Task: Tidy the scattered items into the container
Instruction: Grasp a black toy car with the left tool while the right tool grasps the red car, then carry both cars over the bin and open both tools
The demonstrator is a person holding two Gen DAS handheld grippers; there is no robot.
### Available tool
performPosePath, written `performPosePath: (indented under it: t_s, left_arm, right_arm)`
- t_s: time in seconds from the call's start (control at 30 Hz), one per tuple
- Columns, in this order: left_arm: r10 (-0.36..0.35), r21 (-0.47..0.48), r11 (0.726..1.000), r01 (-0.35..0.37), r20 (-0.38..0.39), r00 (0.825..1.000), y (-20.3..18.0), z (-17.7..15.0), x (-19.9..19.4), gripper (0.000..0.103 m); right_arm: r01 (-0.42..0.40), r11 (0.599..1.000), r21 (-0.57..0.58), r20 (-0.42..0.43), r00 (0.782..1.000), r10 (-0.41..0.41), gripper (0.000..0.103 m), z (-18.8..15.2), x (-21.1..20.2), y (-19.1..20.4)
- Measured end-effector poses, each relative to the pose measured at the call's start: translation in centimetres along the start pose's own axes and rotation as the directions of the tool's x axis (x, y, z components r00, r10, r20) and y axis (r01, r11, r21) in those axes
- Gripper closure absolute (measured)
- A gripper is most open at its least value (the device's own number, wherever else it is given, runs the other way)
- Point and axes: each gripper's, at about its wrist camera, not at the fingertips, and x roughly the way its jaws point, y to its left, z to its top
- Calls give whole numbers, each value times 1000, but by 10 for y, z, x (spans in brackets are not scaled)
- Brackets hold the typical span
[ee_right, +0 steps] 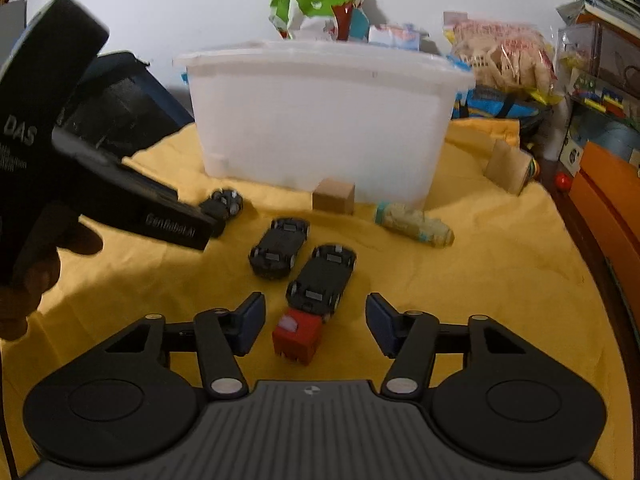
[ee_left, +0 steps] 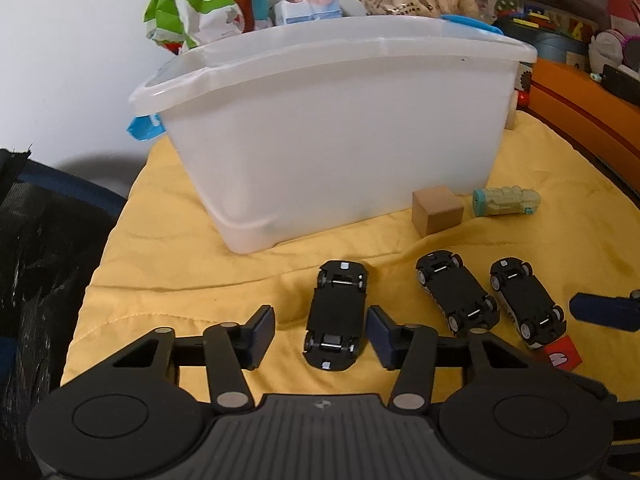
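On yellow cloth (ee_left: pixel 160 280), left tool (ee_left: pixel 321 330) spread around upturned car (ee_left: pixel 335 314), right tool (ee_right: pixel 316 322) spread by red block (ee_right: pixel 298 336).

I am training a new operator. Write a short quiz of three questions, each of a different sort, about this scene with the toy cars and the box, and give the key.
1. True or false: the three toy cars on the yellow cloth lie wheels-up.
2. Multiple choice: what lies between the open fingers of the left gripper? A) the wooden cube B) a toy car C) the pale toy train
3. Fill in: between the open fingers of the right gripper sits a ____ block.

Key:
1. True; their black undersides and axles face up.
2. B
3. red. It touches the nearest car, in front of the white container.
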Motion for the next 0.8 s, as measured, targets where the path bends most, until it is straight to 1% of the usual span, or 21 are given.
performPosePath:
  t_s: [0.03, 0.07, 0.1, 0.17, 0.23, 0.43, 0.63, 0.8]
  left_arm:
    - [-3, 3, 1000, 3, -3, 1000, -1, 0, 2, 51]
    - [-5, 8, 1000, 5, -4, 1000, -2, 0, 3, 54]
    - [-4, 16, 1000, 4, -5, 1000, -3, 0, 4, 56]
    - [-10, 28, 1000, 10, -5, 1000, -6, 0, 7, 64]
    - [-15, 37, 999, 15, -1, 1000, -8, 1, 8, 68]
    - [-30, 43, 999, 30, 3, 1000, -13, 2, 8, 70]
    - [-31, 28, 999, 31, -1, 1000, -12, 2, 4, 70]
    - [-26, 2, 1000, 26, 24, 999, -5, 10, -14, 70]
  right_arm:
    - [4, 1000, 7, -3, 1000, -4, 46, -1, 0, 0]
    - [8, 1000, 11, -6, 1000, -8, 49, -2, 0, 0]
    - [9, 1000, 16, -13, 1000, -9, 52, -4, 1, 0]
    - [11, 1000, 25, -20, 1000, -10, 64, -6, 0, -1]
    - [15, 999, 29, -21, 1000, -15, 68, -7, -1, 0]
    - [4, 1000, 31, -28, 1000, -3, 80, -8, -4, 0]
    - [-7, 999, 33, -27, 1000, 8, 81, -9, -11, -5]
    - [-9, 999, 39, 4, 1000, 9, 81, -1, -21, -12]
